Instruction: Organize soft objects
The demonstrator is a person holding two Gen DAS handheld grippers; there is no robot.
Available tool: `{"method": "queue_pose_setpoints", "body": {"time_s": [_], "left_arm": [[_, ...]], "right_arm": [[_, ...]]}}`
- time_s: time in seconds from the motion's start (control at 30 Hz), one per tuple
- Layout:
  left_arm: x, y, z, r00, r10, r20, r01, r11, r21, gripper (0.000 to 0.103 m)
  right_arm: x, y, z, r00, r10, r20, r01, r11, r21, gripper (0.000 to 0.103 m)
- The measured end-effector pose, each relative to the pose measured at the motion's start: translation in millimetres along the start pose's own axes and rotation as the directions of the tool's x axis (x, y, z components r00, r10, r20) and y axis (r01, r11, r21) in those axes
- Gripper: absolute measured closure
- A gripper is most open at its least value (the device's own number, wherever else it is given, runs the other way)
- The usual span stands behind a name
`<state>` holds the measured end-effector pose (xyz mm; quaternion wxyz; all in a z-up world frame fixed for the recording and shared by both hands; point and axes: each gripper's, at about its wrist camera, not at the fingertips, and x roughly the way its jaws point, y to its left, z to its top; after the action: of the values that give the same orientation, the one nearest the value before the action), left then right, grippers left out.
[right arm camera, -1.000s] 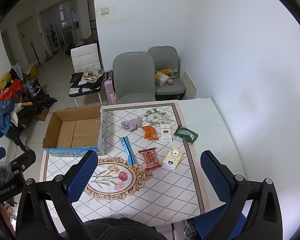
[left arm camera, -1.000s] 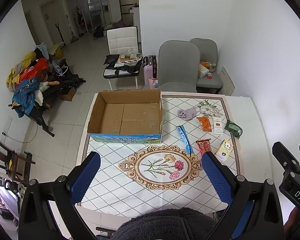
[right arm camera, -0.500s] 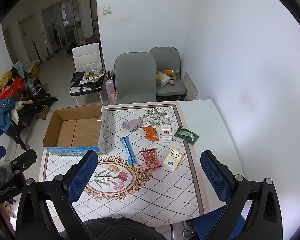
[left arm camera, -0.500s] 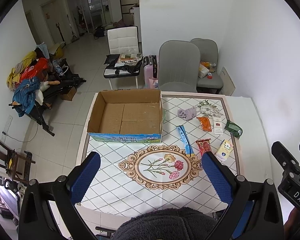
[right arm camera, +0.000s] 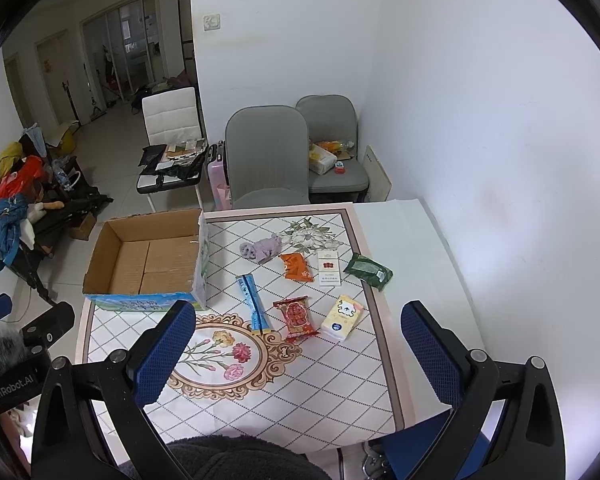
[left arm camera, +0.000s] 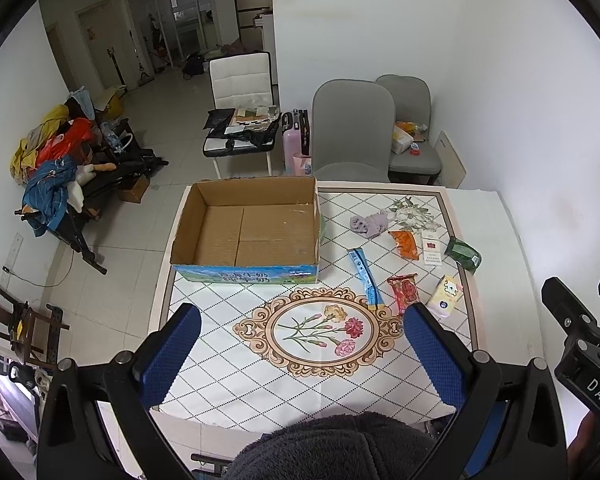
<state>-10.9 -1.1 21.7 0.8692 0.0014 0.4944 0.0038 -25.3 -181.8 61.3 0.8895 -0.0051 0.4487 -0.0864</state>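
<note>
The left gripper (left arm camera: 300, 350) hangs above the near edge of the tabletop (left arm camera: 300, 376), its jaws spread wide with nothing between them. The right gripper (right arm camera: 296, 350) hangs just to its right at much the same height, jaws likewise wide apart and holding nothing. Each one's dark body shows at the edge of the other's view.

Under the jaws lies a patterned cloth with a flower medallion (left arm camera: 320, 328) near its middle. Beyond the medallion, on the left half of the tabletop, stands an open box (left arm camera: 246, 232), only bare cardboard showing inside.

The soft things lie in a loose cluster on the right half, all apart from the box. Nearest the right gripper are a red packet (right arm camera: 296, 316) and, just to its right, a yellow tissue pack (right arm camera: 342, 316). A blue stick pack (right arm camera: 254, 300) lies left of the red packet, between it and the box. Farther off sit an orange packet (right arm camera: 296, 266), a white carton (right arm camera: 329, 268) just beside it, and a green pouch (right arm camera: 368, 272) at the right border of the cloth. Farthest is a crumpled purple cloth (right arm camera: 260, 248), next to a printed flower spray.

Two grey chairs (left arm camera: 354, 132) stand behind the far edge of the tabletop.
</note>
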Motion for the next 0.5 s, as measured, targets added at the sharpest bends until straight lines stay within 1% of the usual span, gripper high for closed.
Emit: {"method": "queue_pose_setpoints", "body": {"time_s": [0.2, 0.5], "left_arm": [[0.3, -1.9, -1.2, 1.0, -0.005, -0.004, 0.005, 1.0, 0.001, 0.0], [-0.1, -2.4, -2.7, 1.0, -0.006, -0.007, 0.006, 1.0, -0.001, 0.0]], "right_arm": [[-0.5, -1.4, -1.0, 1.0, -0.015, 0.011, 0.015, 1.0, -0.013, 0.0], [-0.9, -0.4, -2.3, 1.0, -0.013, 0.013, 0.013, 1.0, -0.016, 0.0]]}}
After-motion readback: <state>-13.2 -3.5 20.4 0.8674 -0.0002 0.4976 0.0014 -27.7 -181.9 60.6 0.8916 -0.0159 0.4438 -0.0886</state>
